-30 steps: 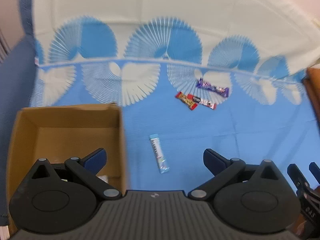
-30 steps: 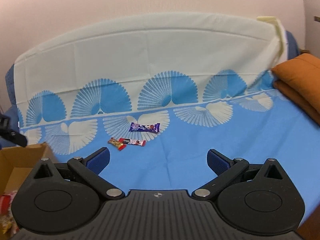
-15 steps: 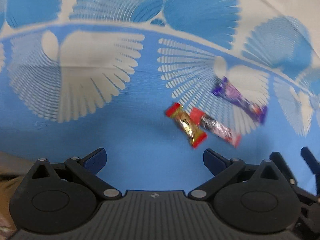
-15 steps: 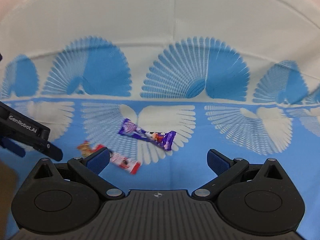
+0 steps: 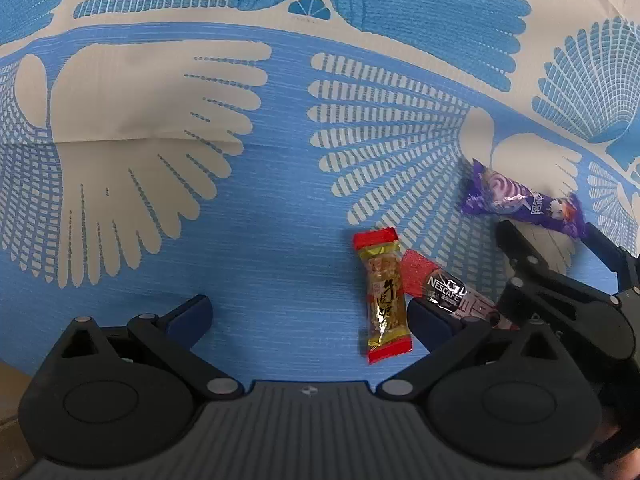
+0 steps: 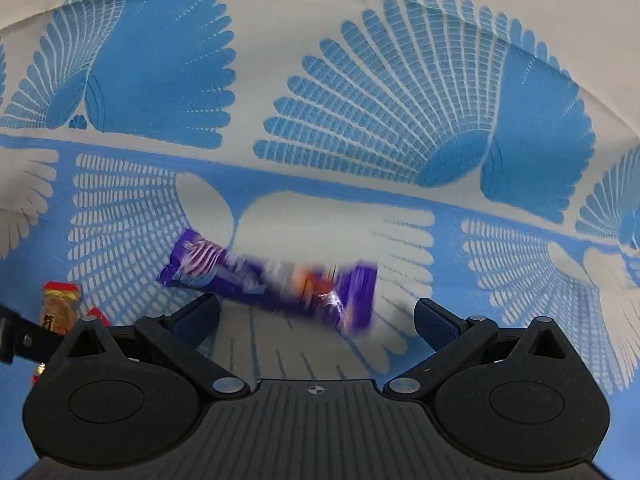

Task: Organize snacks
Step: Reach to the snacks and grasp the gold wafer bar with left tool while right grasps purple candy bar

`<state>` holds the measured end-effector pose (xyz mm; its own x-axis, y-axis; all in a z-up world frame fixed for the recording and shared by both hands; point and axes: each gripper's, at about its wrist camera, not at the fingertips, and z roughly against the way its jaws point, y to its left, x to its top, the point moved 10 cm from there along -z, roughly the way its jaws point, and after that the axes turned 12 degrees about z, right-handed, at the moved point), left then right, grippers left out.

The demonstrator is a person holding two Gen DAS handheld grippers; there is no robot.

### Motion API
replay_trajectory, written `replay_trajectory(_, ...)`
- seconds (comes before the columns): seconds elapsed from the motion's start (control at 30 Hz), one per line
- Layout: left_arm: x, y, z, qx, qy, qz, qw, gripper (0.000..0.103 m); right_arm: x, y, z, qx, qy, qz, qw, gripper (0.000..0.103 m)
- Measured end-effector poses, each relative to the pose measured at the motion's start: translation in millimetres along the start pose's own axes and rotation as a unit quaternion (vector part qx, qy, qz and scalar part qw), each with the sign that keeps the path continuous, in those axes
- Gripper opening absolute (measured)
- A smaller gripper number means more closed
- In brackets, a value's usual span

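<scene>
Purple snack bar [image 6: 272,280] just ahead of the right gripper [image 6: 316,320], jaws apart.

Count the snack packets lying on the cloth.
3: a gold bar between the left tongs' fingers, a Nescafe stick touching it, a purple bar beyond. Others may be hidden.

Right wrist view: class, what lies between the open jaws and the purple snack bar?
Only bare patterned cloth lies between the right gripper and the purple snack bar, shown in the right wrist view.
</scene>
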<state>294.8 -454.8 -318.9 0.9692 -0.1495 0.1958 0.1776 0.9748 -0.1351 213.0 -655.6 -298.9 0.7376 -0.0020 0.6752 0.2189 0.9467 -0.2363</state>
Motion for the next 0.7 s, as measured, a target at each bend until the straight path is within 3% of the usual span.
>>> replay_trajectory(0.1, 2.4, 1.0, 2.3, 0.013, 0.003, 0.005, 0.9999, 0.102, 2.6, 3.7, -0.8, -0.001, -0.009, 0.006, 1.0, 0.103)
replay_trajectory(0.23, 10.3, -21.3, 8.1, 0.005, 0.007, -0.07, 0.9975, 0.082, 7.1, 14.4, 0.9, 0.01, -0.02, 0.045, 0.999, 0.103)
replay_trajectory(0.37, 13.4, -20.7, 8.4, 0.005, 0.015, -0.072, 0.9973, 0.075, 11.9, 19.4, 1.8, 0.012, -0.022, 0.095, 0.995, 0.103)
replay_trajectory(0.4, 15.6, -20.5, 9.9, 0.007, 0.006, -0.079, 0.9969, 0.061, 12.6, 19.2, 0.8, 0.016, -0.021, 0.097, 0.995, 0.103)
replay_trajectory(0.43, 18.5, -20.6, 12.0, 0.012, -0.006, -0.09, 0.9958, 0.033, 13.2, 18.8, -0.9, 0.022, -0.02, 0.098, 0.995, 0.102)
replay_trajectory(0.47, 20.7, -20.9, 14.6, 0.014, -0.017, -0.104, 0.9944, 0.019, 13.7, 18.6, -2.1, 0.027, -0.02, 0.098, 0.995, 0.1)
replay_trajectory(0.5, 21.6, -20.4, 17.3, 0.012, -0.019, -0.11, 0.9937, 0.019, 14.4, 19.9, -1.7, 0.038, -0.023, 0.095, 0.994, 0.084)
replay_trajectory(0.53, 21.8, -18.2, 19.6, 0.01, -0.017, -0.105, 0.9943, 0.018, 15.1, 20.9, 0.2, 0.054, -0.031, 0.085, 0.994, 0.046)
replay_trajectory(0.57, 22.4, -16.8, 22.0, 0.005, -0.016, -0.104, 0.9944, 0.018, 15.1, 23.7, 3.1, 0.069, -0.036, 0.075, 0.994, 0.023)
replay_trajectory(0.6, 22.3, -15.3, 25.8, 0.001, -0.019, -0.106, 0.9942, 0.018, 13.8, 26.0, 5.3, 0.061, -0.034, 0.077, 0.995, 0.014)
replay_trajectory(0.7, 18.6, -8.0, 42.9, -0.013, -0.023, -0.104, 0.9942, 0.018, 9.3, 39.2, 17.2, 0.043, -0.047, 0.104, 0.993, 0.014)
